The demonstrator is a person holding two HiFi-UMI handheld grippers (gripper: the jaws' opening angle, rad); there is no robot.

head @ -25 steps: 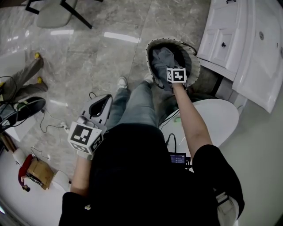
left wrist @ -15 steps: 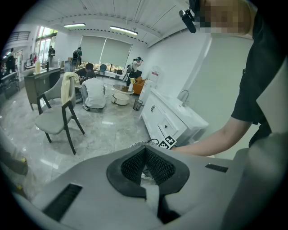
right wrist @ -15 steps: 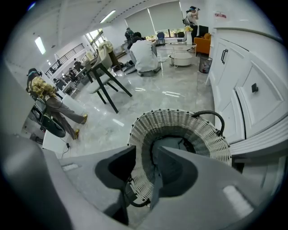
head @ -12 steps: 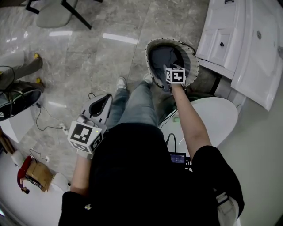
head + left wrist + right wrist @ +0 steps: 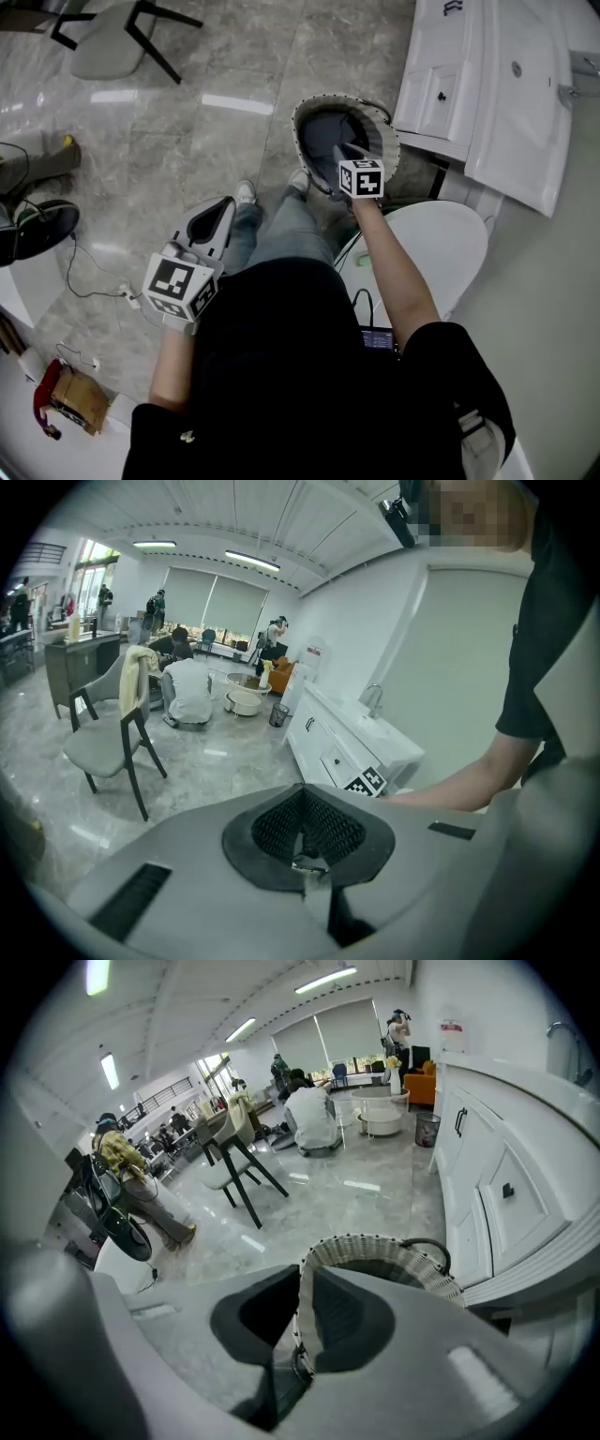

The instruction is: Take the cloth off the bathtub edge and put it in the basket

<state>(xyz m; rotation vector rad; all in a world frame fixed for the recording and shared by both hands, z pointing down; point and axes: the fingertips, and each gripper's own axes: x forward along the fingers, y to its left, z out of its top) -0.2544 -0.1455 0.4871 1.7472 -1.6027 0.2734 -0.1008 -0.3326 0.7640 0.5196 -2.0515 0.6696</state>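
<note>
- the grey cloth now lies loose at the bottom of the round woven basket with a pale stitched rim, which stands on the grey marble floor beside the white vanity cabinet. a second ago it was bunched higher in the basket, right under the right gripper.
- the right gripper hangs just over the basket's near rim, and seems to sit a little higher above the cloth than before. in the right gripper view its jaws are closing and stand nearly together, with only a thin slit between them. through that slit only the basket's rim shows; no cloth is between the jaws.
- the left gripper is held low by the person's left side, well apart from the basket, much as it was a second ago. its jaws are pressed together on nothing.
- the head view has shifted slightly, so the basket sits further left than before. that looks like head movement, not a moved basket.
- judged from this, the cloth has been released into the basket and the task looks essentially done; what remains is likely only to draw the right gripper clear.
</note>
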